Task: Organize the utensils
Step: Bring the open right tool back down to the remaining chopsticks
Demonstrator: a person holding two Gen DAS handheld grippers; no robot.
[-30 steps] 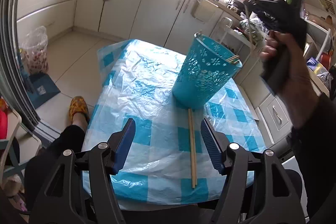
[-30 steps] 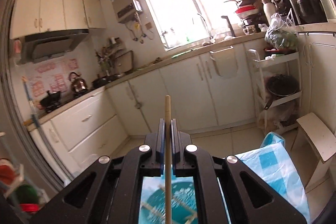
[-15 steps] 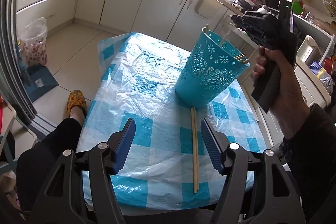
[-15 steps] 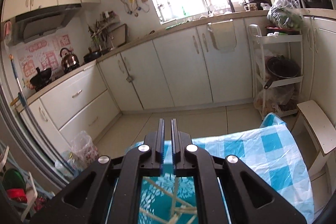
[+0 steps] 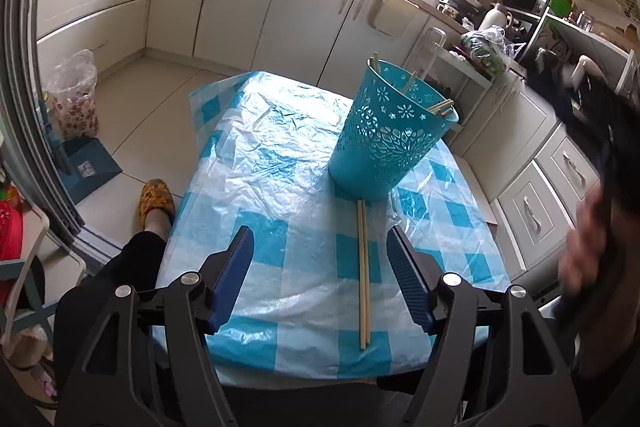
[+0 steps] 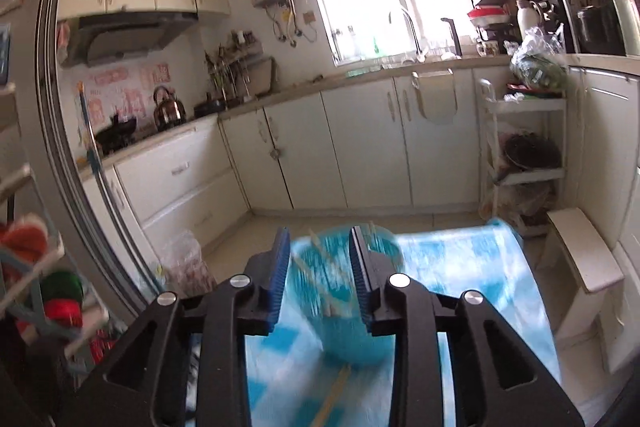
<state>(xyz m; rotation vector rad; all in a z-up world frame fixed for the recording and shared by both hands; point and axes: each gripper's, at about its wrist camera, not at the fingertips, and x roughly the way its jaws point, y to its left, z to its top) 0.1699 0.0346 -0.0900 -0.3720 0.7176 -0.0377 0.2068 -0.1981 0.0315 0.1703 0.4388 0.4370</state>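
Observation:
A teal cut-out utensil holder (image 5: pixel 390 135) stands on the checked table (image 5: pixel 280 227) with several chopsticks inside. It shows blurred in the right wrist view (image 6: pixel 344 291). A pair of chopsticks (image 5: pixel 363 273) lies on the table in front of it, partly seen in the right wrist view (image 6: pixel 330 401). My left gripper (image 5: pixel 320 259) is open and empty above the table's near edge, the pair between its fingers and nearer the right one. My right gripper (image 6: pixel 319 267) is open and empty, above and short of the holder; in the left wrist view it is a dark blur at the right (image 5: pixel 600 131).
White kitchen cabinets (image 5: pixel 280 11) run behind the table. A white shelf rack (image 6: pixel 524 147) and a stool (image 6: pixel 584 251) stand to the right. A plastic bag (image 5: pixel 74 95) and a blue dustpan (image 5: pixel 86 167) sit on the floor to the left. A slippered foot (image 5: pixel 156 201) is beside the table.
My right gripper held one chopstick over the holder, the chopstick left its jaws, and now it has opened and pulled back to the right. The left gripper barely moved.

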